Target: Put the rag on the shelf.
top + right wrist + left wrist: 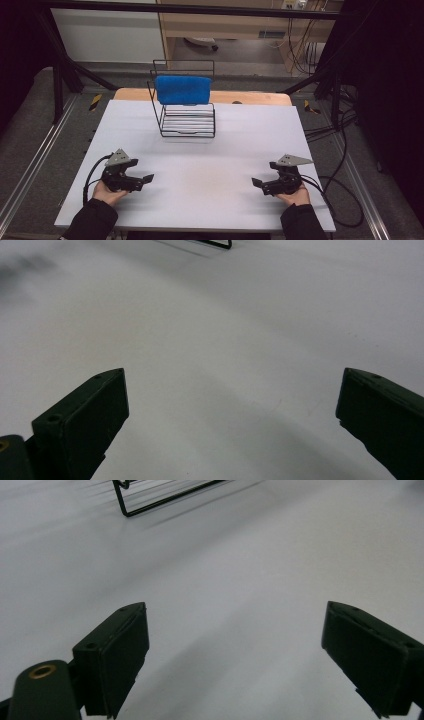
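Two grippers rest low on the white surface (200,150), both with jaws spread wide and holding nothing. The left gripper (145,178) sits at the lower left of the high view, angled toward the centre. Up at the top centre stands the black wire rack (187,120), with the blue sponge (183,89) draped over its upper rail (well apart from either gripper). The right gripper (256,183) mirrors the left at the lower right. The risk from here, I judge, lies in the reach: the rack looks light, so a jaw catching a wire could tip or drag it, and a soft sponge pinched at one edge might sag and slip free.
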The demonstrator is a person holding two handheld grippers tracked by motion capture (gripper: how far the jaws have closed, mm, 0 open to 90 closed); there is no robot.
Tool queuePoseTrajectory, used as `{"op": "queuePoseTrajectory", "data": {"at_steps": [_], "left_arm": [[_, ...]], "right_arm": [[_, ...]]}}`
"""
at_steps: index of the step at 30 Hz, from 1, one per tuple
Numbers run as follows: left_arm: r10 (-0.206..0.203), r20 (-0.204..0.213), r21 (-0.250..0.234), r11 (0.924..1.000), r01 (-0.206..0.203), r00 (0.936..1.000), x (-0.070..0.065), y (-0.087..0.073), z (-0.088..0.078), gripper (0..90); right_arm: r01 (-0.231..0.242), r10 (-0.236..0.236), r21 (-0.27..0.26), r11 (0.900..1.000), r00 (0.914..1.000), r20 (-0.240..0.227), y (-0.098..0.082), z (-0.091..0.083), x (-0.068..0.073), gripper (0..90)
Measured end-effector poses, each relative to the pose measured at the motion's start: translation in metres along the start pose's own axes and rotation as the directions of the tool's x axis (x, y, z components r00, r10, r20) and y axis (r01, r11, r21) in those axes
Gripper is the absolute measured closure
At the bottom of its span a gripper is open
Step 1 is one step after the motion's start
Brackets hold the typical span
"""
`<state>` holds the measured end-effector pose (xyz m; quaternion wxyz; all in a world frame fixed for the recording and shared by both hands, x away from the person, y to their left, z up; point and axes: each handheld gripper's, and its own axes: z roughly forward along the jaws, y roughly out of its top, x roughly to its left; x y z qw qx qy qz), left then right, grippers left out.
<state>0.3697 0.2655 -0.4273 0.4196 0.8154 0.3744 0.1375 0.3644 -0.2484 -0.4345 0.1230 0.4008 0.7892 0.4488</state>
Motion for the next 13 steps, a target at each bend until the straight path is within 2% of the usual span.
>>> {"op": "queuePoseTrajectory", "data": {"at_steps": [7, 13], "left_arm": [[0.013, 0.002, 0.026, 0.9996, -0.013, 0.9999, -0.0001, -0.0061, 0.0036, 12.1], [0.005, 0.011, 0.021, 0.9998, -0.005, 0.9999, -0.0007, -0.0066, 0.0033, 12.1]], "right_arm": [[-0.003, 0.003, -0.016, 1.0, 0.9999, 0.011, -0.0011, -0.0029, -0.0014, 1.1], [0.007, -0.007, -0.005, 1.0, 0.9999, 0.012, -0.0019, -0.0021, -0.0008, 1.0]]}}
